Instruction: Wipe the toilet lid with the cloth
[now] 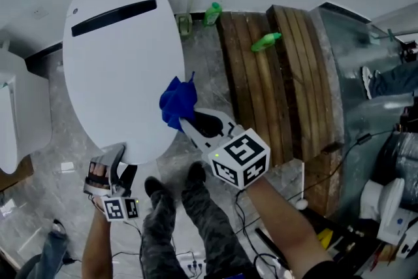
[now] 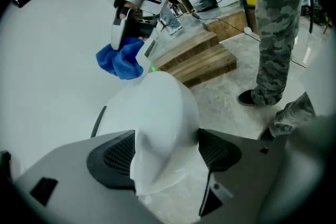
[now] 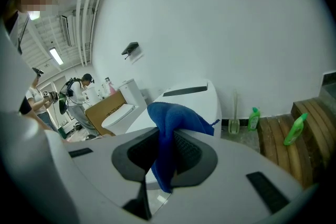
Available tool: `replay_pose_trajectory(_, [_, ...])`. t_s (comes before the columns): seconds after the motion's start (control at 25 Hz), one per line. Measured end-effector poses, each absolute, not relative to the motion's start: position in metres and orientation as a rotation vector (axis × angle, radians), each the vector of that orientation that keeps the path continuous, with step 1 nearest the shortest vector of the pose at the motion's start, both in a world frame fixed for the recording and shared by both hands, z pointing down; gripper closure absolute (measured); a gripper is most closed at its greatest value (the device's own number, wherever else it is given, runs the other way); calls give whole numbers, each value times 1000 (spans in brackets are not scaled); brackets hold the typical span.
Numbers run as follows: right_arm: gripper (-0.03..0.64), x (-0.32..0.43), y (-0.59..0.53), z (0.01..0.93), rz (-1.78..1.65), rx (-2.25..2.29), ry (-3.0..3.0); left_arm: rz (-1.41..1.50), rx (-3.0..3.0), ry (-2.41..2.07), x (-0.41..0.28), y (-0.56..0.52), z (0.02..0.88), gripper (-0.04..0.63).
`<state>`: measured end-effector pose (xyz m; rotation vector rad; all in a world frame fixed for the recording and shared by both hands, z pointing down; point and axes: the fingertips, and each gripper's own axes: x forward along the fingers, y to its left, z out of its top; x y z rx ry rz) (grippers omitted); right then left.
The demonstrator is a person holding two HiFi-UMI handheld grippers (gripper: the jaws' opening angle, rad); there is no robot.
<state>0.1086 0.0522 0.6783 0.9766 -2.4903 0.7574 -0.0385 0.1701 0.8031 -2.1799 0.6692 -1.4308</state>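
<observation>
Left gripper [image 2: 165, 157]: fingers clamped on the front rim of the toilet lid [image 1: 117, 68], apparently to steady it. Right gripper [image 1: 189, 124]: fingers pinched closed on the blue cloth [image 1: 177, 101], held at the lid's right edge. The cloth is best pressed flat and drawn across in overlapping strokes toward the hinge.

No legible text, brand, number or sign appears in any view; the marker cube [image 1: 240, 157] on the right gripper [image 1: 185, 119] carries only black-and-white square patterns (coded markers, not characters); the smaller cube [image 1: 121, 208] on the left gripper [image 1: 115, 155] likewise; faint print on the cardboard box [image 3: 105, 107] and the green bottle [image 3: 254, 118] label are too small to read.
</observation>
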Motion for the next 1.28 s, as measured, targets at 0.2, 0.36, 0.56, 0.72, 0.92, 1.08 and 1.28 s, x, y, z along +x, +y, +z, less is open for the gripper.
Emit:
replay_pose_trajectory(0.2, [548, 119, 47, 640, 747, 1016, -2512, -1363, -2215, 651, -39, 177, 753, 261])
replay_pose_trajectory(0.36, [548, 126, 41, 605, 716, 1040, -2537, -1345, -2248, 624, -39, 178, 719, 295])
replay_pose_trajectory(0.56, [548, 131, 33, 562, 685, 1058, -2552, -1295, -2257, 635, -43, 170, 660, 322])
replay_pose_trajectory(0.72, [548, 133, 28, 527, 676, 1081, -2566, -1280, -2257, 637, -47, 160, 614, 331])
replay_pose_trajectory(0.92, [548, 143, 19, 473, 630, 1106, -2612, -1230, -2284, 725, -53, 139, 553, 347])
replay_pose_trajectory(1.08, [548, 150, 10, 434, 592, 1131, -2632, -1214, -2268, 797, -62, 121, 513, 347])
replay_pose_trajectory(1.28, [548, 163, 1, 396, 567, 1157, -2641, -1147, -2229, 940, -70, 79, 458, 374])
